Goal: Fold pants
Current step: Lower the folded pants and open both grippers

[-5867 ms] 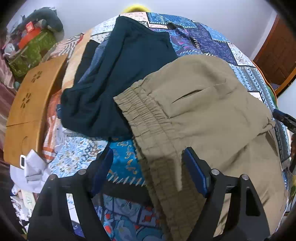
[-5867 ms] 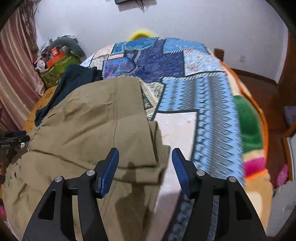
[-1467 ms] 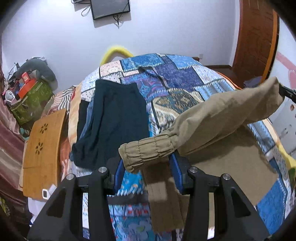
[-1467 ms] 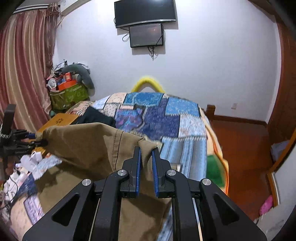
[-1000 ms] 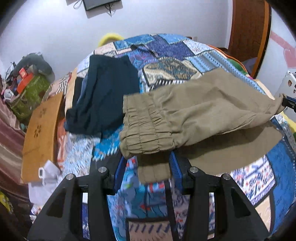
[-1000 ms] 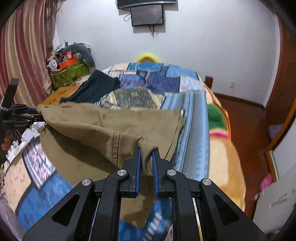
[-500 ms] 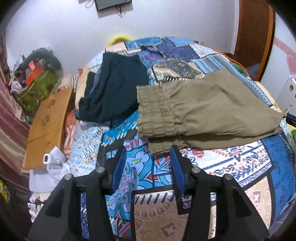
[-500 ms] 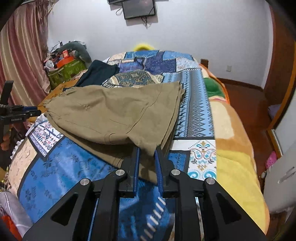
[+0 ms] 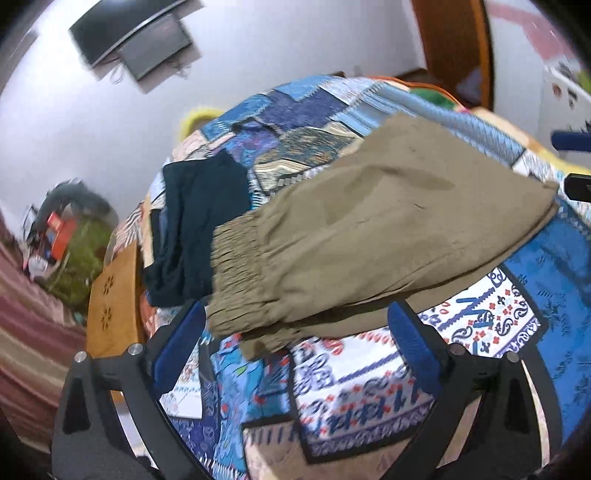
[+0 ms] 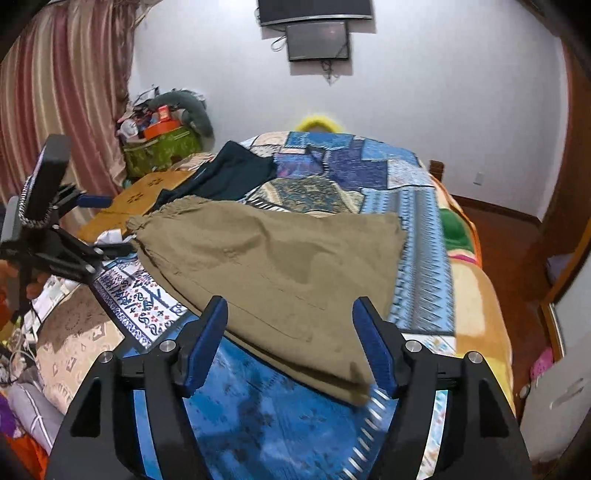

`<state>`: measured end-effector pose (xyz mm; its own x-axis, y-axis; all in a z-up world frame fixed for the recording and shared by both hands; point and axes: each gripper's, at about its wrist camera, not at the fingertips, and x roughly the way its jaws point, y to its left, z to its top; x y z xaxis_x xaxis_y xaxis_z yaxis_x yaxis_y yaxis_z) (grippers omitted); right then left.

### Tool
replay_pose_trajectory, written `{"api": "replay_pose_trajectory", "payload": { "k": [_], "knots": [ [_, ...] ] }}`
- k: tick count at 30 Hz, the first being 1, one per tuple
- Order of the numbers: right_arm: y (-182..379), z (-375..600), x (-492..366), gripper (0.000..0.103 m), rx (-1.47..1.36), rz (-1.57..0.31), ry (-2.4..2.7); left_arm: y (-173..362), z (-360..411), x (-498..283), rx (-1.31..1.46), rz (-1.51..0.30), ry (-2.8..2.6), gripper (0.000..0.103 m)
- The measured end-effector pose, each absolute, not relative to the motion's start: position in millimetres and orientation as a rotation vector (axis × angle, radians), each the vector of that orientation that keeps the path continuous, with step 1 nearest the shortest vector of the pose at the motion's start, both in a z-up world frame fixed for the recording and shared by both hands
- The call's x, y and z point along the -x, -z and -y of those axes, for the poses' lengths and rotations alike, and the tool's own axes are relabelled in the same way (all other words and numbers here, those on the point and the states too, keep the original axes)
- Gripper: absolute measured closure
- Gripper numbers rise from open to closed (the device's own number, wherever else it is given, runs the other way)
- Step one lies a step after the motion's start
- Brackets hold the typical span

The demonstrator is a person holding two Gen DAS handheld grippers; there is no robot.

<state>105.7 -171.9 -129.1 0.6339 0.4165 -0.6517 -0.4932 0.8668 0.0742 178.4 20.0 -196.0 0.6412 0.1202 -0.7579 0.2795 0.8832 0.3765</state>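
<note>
A: Left wrist view first: the olive pants (image 9: 376, 236) lie folded over on the patchwork quilt (image 9: 369, 384), the gathered elastic waistband (image 9: 236, 273) nearest the camera and the leg ends running off to the right.

B: And the left gripper (image 9: 295, 332)?

A: Its jaws are opening, blue pads spread wide to either side of the waistband corner. The cloth sits between them, yet neither pad presses on it.

B: From the right wrist view I get the same pants (image 10: 273, 266) from the leg end. The right gripper (image 10: 291, 339) is opening as well, with the hem corner lying between the pads and pinched by neither.

A: What lies around the pants?

B: A dark garment (image 10: 229, 177) on the quilt just beyond the waistband, touching it in your view. Past that, a wooden board (image 10: 136, 199) at the bed's edge, a striped curtain (image 10: 66, 92) behind, and a screen (image 10: 317, 33) on the white wall.

A: The left gripper shows in yours too?

B: Yes, at the left edge, just beside the waistband.
</note>
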Motion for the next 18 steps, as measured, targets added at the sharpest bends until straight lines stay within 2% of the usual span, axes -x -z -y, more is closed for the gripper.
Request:
{"api": "replay_pose_trajectory", "payload": {
  "k": [4, 8, 13, 15, 16, 17, 18],
  "knots": [
    [139, 153, -110, 0.037, 0.139, -0.744, -0.574, 206, -5, -190, -0.534, -0.89, 0.132, 0.003],
    [148, 132, -115, 0.037, 0.168, -0.764, -0.623, 193, 0, -200, -0.469, -0.885, 0.185, 0.003],
    [153, 112, -126, 0.04, 0.173, -0.762, -0.651, 175, 2, -207, -0.384, -0.881, 0.253, 0.01],
    [154, 106, -129, 0.061, 0.199, -0.747, -0.646, 174, 3, -207, -0.365, -0.886, 0.275, 0.017],
    [154, 105, -130, 0.069, 0.209, -0.749, -0.643, 176, 4, -206, -0.365, -0.902, 0.289, 0.02],
    [155, 104, -131, 0.081, 0.214, -0.756, -0.649, 179, 4, -206, -0.368, -0.918, 0.298, 0.029],
    [155, 104, -132, 0.087, 0.211, -0.756, -0.656, 183, 5, -204, -0.377, -0.929, 0.298, 0.041]
  ]
}}
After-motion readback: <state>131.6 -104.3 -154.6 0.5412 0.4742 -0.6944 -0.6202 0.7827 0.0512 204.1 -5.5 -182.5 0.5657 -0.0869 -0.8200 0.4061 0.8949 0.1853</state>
